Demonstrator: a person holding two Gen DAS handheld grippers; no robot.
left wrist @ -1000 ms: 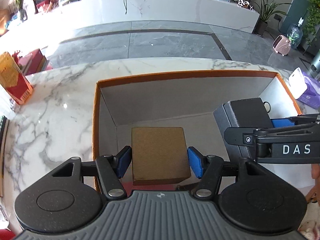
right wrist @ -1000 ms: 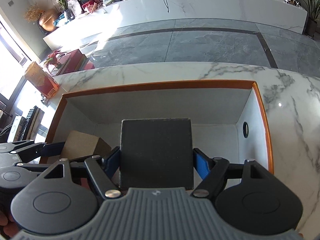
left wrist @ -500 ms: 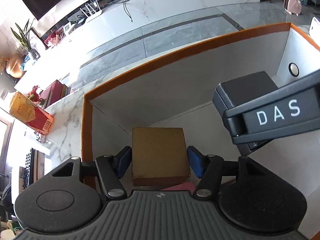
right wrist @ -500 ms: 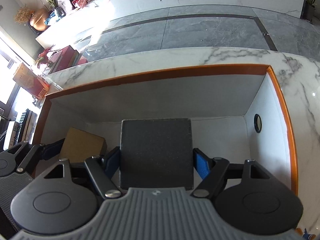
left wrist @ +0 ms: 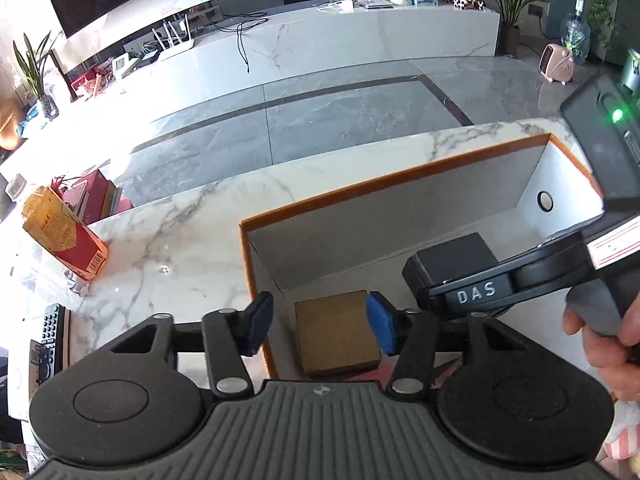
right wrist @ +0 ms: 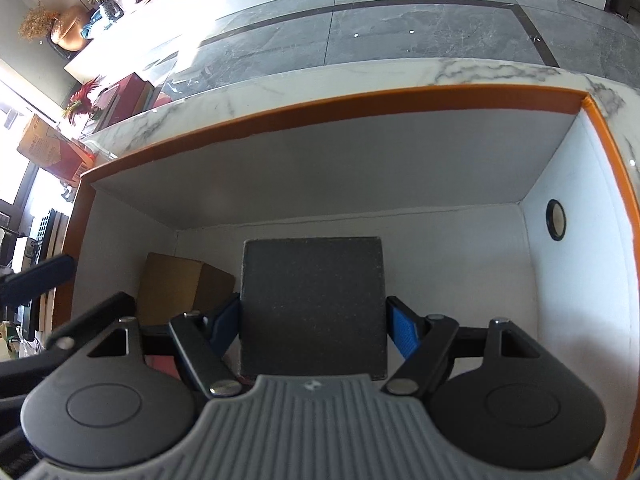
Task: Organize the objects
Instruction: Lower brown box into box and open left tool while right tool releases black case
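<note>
The brown cardboard box (left wrist: 336,332) lies inside the orange-rimmed box (left wrist: 392,180), in its left corner; the left claw (left wrist: 320,322) is released above it. The right claw (right wrist: 314,328) grasps the black box (right wrist: 314,304) inside, not yet set down.

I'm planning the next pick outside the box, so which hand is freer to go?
Left. The left gripper is open above the brown box, while the right gripper grips the black box.

Black left tongs (left wrist: 320,326) with blue pads (left wrist: 380,324), silver screws; right tongs (right wrist: 316,328) marked "DAS".
</note>
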